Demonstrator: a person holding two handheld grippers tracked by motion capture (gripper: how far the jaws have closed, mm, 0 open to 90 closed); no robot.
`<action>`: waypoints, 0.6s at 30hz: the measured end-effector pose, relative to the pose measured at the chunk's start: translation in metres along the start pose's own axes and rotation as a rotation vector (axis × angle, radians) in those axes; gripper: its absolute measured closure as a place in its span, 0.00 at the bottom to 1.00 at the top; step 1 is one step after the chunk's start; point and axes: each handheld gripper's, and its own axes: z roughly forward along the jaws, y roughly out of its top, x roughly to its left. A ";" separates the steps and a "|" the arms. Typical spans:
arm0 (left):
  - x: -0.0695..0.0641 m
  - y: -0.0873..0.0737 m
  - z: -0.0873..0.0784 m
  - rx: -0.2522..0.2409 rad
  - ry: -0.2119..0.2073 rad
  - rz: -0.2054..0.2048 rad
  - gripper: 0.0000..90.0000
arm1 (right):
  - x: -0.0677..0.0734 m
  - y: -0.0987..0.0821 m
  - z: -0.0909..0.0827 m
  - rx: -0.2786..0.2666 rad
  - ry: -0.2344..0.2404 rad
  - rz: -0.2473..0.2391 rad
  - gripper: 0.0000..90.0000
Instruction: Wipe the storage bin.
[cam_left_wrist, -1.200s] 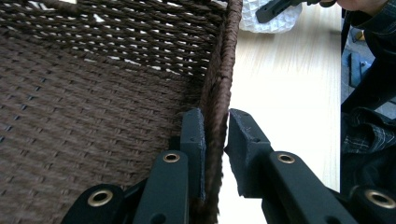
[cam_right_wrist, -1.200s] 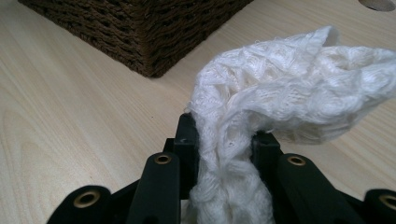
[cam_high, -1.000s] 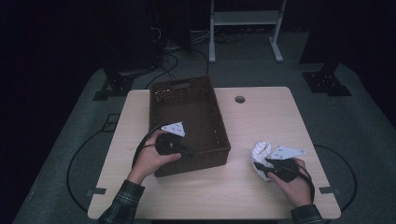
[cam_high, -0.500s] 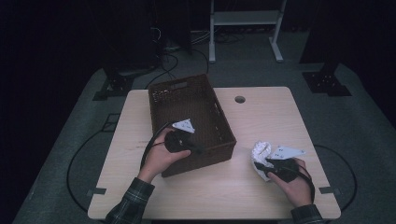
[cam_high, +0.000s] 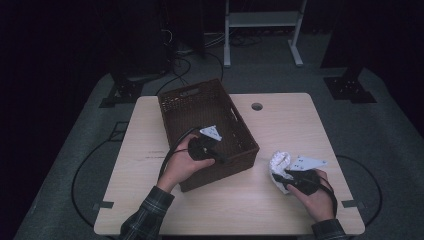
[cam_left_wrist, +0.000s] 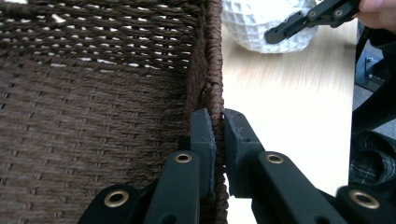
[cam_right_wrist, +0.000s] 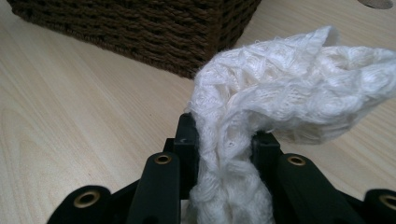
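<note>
A dark brown woven basket lies skewed on the wooden table. My left gripper is shut on the basket's right wall near its front corner. In the left gripper view the gripper has one jaw inside and one outside the woven rim. To the basket's right, my right gripper is shut on a white knitted cloth. In the right gripper view a bunch of the cloth fills the space between the jaws of that gripper. The basket's inside looks empty where I see it.
A round cable hole sits in the table's far middle. The basket's corner stands just beyond the cloth. Dark floor with cables and a white stand surrounds the table.
My left hand has moved to the right with the basket wall in its jaws, and the basket's near end has swung right with it. The right hand and cloth have stayed put.
</note>
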 end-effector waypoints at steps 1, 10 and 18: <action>-0.001 0.001 0.002 -0.003 -0.003 0.002 0.92 | 0.000 0.000 0.000 -0.001 0.000 0.001 0.78; -0.004 -0.001 0.005 -0.081 -0.014 0.018 0.91 | 0.000 -0.001 -0.001 -0.003 0.000 0.000 0.78; 0.001 -0.004 0.005 -0.133 -0.045 0.034 0.92 | 0.002 0.000 0.001 0.000 0.001 0.002 0.78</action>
